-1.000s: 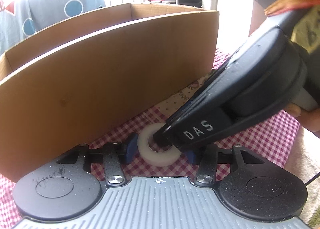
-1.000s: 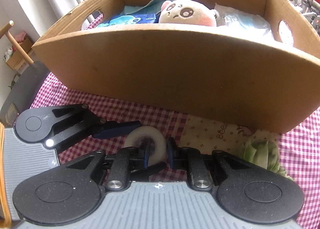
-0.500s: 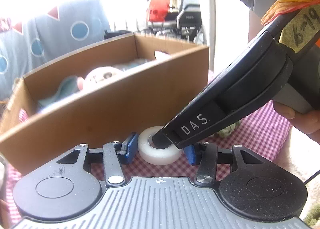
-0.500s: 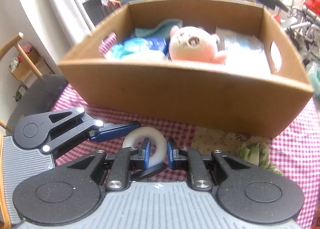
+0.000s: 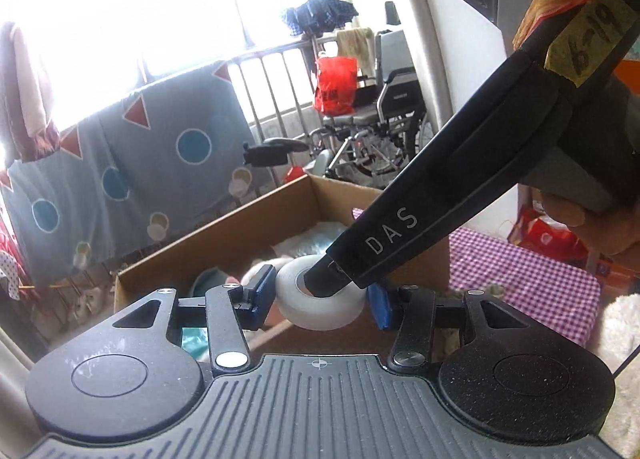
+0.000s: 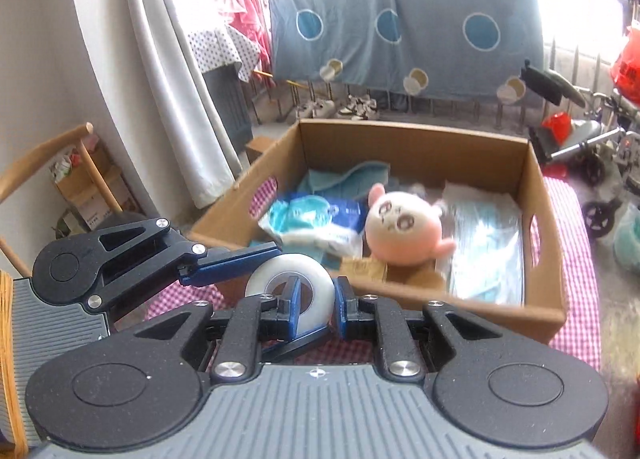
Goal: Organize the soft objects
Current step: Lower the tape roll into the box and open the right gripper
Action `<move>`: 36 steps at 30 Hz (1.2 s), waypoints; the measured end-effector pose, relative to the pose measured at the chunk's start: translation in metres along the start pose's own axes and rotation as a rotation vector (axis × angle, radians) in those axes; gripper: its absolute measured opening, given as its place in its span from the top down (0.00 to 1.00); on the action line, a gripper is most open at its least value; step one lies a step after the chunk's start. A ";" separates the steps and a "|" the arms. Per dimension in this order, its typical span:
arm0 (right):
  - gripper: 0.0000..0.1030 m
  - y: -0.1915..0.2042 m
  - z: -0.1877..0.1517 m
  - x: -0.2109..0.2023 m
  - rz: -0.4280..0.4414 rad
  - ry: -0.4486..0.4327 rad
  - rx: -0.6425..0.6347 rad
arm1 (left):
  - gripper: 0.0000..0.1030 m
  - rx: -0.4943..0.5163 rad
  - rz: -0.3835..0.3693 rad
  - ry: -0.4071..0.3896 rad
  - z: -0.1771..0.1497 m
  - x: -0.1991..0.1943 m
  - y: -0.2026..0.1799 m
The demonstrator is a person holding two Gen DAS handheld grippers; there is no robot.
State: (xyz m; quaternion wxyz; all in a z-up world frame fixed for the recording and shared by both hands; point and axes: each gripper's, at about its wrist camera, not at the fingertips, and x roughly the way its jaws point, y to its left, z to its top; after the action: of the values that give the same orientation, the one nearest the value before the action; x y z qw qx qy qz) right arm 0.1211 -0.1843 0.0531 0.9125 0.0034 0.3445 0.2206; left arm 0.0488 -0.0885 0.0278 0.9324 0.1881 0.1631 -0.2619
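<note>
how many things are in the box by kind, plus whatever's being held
plush toy: 1
tissue pack: 1
teal cloth: 1
clear bag: 1
small carton: 1
tape roll, held in the jaws over the box: 1
total: 6

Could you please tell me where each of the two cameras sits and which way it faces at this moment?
Left wrist: on the left gripper, facing the cardboard box and window; the right gripper crosses in from upper right, the person's fingers behind.
Right wrist: on the right gripper, looking down into the box at the pink plush; the left gripper enters from the left.
Shared: the white tape roll, held between both grippers, and the box.
</note>
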 end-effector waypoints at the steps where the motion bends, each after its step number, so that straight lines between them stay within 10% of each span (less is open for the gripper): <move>1: 0.81 -0.003 0.006 -0.001 0.006 -0.003 0.001 | 0.53 0.005 0.004 -0.007 0.006 0.001 0.003; 10: 0.81 -0.056 0.058 0.039 0.068 0.108 0.104 | 0.53 -0.026 -0.067 0.043 0.035 0.047 0.026; 27: 0.81 -0.142 0.040 0.145 0.166 0.491 0.291 | 0.51 -0.566 -0.570 0.561 -0.007 0.194 0.107; 36: 0.81 -0.150 0.036 0.169 0.154 0.618 0.298 | 0.32 -0.655 -0.576 0.641 -0.021 0.213 0.124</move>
State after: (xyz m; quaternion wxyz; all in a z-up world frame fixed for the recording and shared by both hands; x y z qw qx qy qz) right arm 0.3163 -0.2456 -0.0493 0.7353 0.0956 0.6315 0.2267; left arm 0.2853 -0.0720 -0.0430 0.7364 -0.0942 0.5573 -0.3719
